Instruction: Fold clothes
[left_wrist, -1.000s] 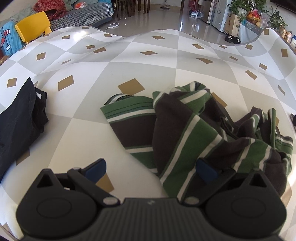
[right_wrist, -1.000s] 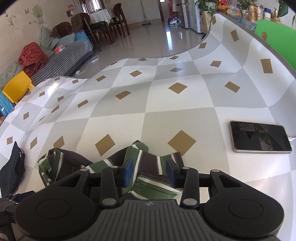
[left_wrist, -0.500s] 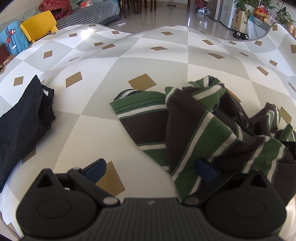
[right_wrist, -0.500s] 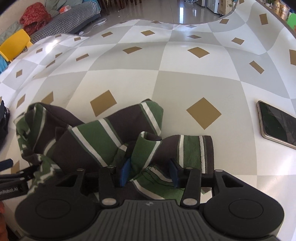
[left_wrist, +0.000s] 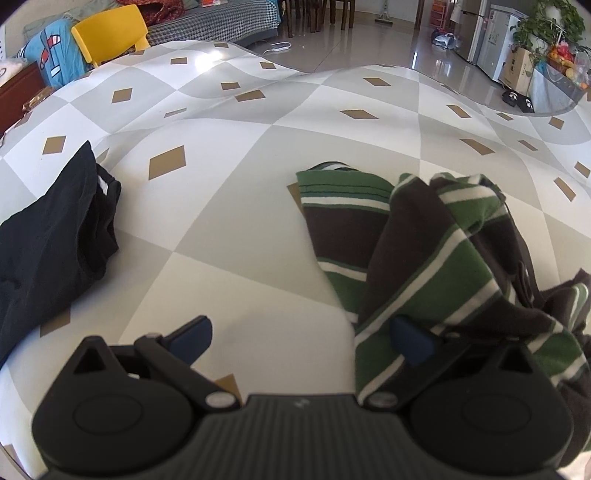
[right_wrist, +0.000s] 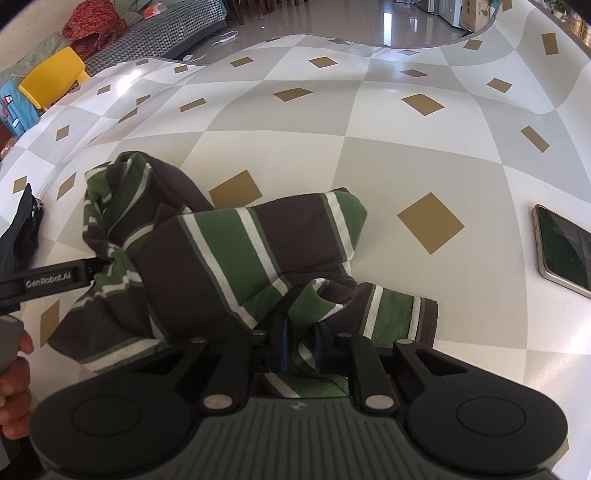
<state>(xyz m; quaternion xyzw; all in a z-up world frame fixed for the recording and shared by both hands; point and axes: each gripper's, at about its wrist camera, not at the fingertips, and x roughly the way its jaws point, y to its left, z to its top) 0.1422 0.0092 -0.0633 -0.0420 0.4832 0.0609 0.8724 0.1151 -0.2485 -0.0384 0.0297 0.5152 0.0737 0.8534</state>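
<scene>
The surface (right_wrist: 424, 155), covered in a grey-and-white checked cloth with tan diamonds, fills both views. On its near part lies the striped shirt (right_wrist: 236, 254), a crumpled heap of green, brown and white bands, bunched and partly folded over itself. To the left of it, well apart, sits a black garment (left_wrist: 48, 240).

The shirt looks like light, soft knit: it will sag and drape from whatever point is held, and a loose layer may slip free of a shallow pinch. Hems, cuffs and corners seem the sensible places to grip, since they give an edge to pull flat.

The right hand-held gripper (right_wrist: 299, 347) is closing, its blue pads already narrowed onto a raised fold of the shirt near the cuff-like end. The left hand-held gripper (left_wrist: 299, 338) stands spread wide; its right finger rests against or under the shirt's edge while the left finger (left_wrist: 190, 338) hangs over bare cloth, so nothing is pinched.

The right view alone shows a phone (right_wrist: 565, 251) lying near the right edge, the left tool's arm reaching into the heap, and part of a person's hand (right_wrist: 14, 398). The left view alone shows the black garment at full size and the flat sleeve end (left_wrist: 343, 206).
</scene>
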